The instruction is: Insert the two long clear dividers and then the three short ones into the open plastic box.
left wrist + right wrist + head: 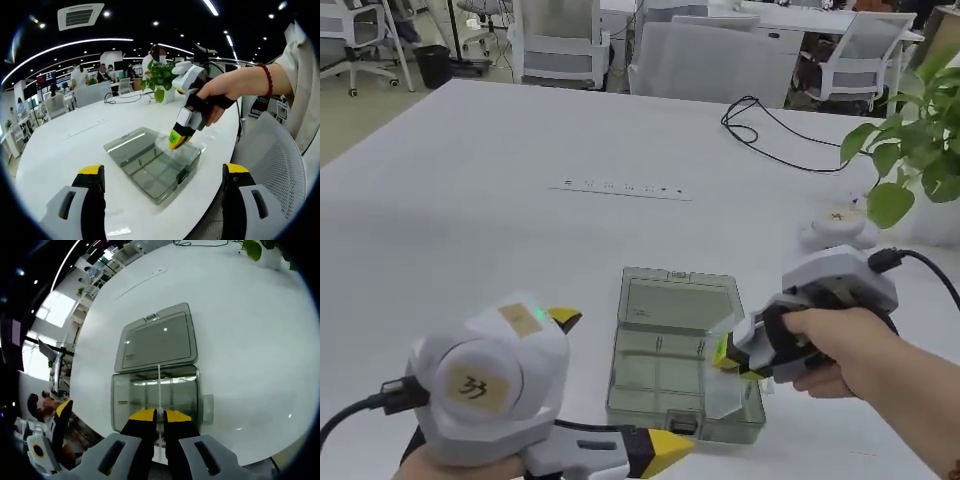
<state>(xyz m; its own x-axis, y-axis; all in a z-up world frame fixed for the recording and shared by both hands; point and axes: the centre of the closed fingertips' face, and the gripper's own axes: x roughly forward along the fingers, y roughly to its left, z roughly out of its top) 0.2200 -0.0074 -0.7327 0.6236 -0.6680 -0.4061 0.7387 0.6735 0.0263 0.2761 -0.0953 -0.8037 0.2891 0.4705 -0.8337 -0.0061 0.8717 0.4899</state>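
Observation:
The open clear plastic box [665, 385] lies on the white table with its lid [675, 305] folded flat on the far side. My right gripper [728, 355] hangs over the box's right part, shut on a clear divider [735, 395] that reaches down into the box. In the right gripper view the divider [159, 385] appears edge-on, running across the box [130, 395] from the closed fingertips of the gripper [156, 415]. My left gripper [163, 169] stands open near the table's front edge, holding nothing and pointing at the box [145, 167] and the right gripper [176, 140].
A small clear piece [207, 407] lies on the table just beside the box. A potted plant [910, 130], a black cable [770, 130] and a white round object [835, 228] sit at the back right. Office chairs [560, 40] stand beyond the table.

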